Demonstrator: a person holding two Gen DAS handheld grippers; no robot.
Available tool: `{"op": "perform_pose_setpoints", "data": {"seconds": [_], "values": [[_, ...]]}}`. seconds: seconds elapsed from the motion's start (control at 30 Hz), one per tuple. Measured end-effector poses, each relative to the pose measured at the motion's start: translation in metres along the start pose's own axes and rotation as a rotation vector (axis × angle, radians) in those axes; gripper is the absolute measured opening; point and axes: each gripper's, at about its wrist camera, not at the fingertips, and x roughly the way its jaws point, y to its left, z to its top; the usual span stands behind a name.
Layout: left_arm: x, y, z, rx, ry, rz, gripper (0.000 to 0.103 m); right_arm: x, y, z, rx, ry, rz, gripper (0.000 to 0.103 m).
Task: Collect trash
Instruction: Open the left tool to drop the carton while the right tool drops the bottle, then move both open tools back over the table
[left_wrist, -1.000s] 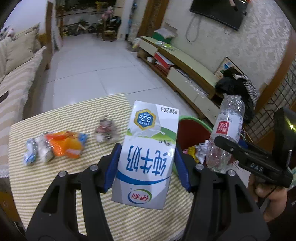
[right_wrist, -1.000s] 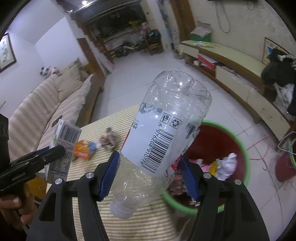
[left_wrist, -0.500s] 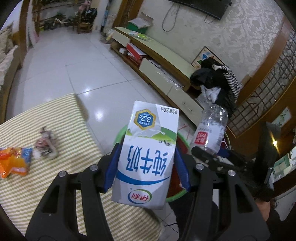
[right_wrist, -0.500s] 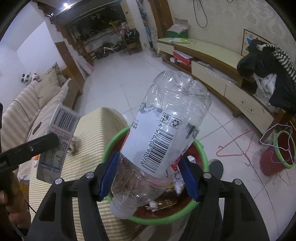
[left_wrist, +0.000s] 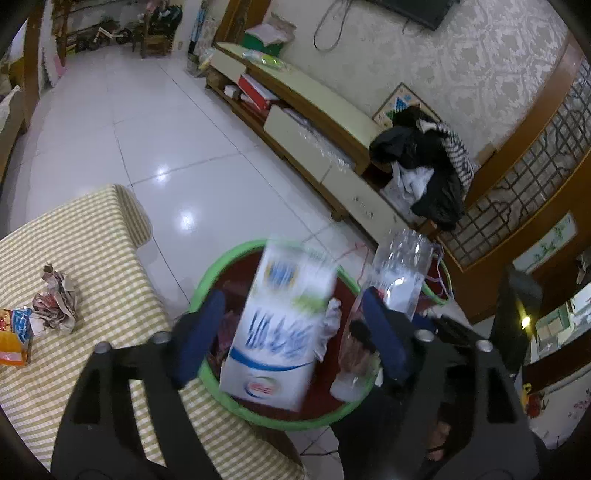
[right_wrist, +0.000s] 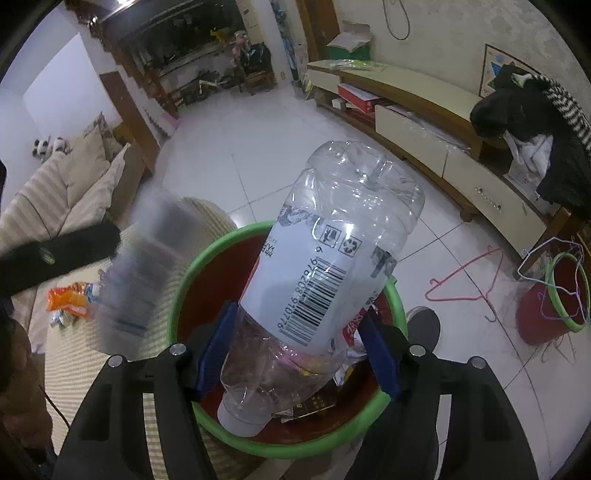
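At the far left of the counter (left_wrist: 92, 258) we see an orange wrapper (left_wrist: 13, 347) and a crumpled paper wad (left_wrist: 55, 302) not yet collected; moving right, our left gripper (left_wrist: 291, 325) now has its jaws wide, having just been opening, and the milk carton (left_wrist: 280, 332), gripped a moment ago, is blurred and clear of both pads, so we judge it is dropping into the green-rimmed bin (left_wrist: 221, 266) below; further right, our right gripper (right_wrist: 299, 350) hangs over the same bin (right_wrist: 207, 251); its jaws have just been opening too, the plastic bottle (right_wrist: 332, 266) is between them, cap down, and the grip looks slack; two pieces are nearly binned, the counter's scraps remain.
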Motion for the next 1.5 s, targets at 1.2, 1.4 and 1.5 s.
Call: {"op": "perform_pose_setpoints", "data": {"seconds": [1.2,1.4,1.5], "values": [[-0.229,0.174,-0.102,-0.326,-0.226,0.407,0.098,-0.026,0.197,-0.011,-0.24,-0.06,0.162,0.092],[-0.256,0.218,-0.125,-0.413,-0.226,0.453,0.098,-0.02,0.24,-0.014,-0.316,-0.057,0.175,0.092],[-0.26,0.232,-0.129,-0.426,-0.219,0.464,0.098,-0.014,0.257,-0.016,-0.342,-0.051,0.175,0.092]]}}
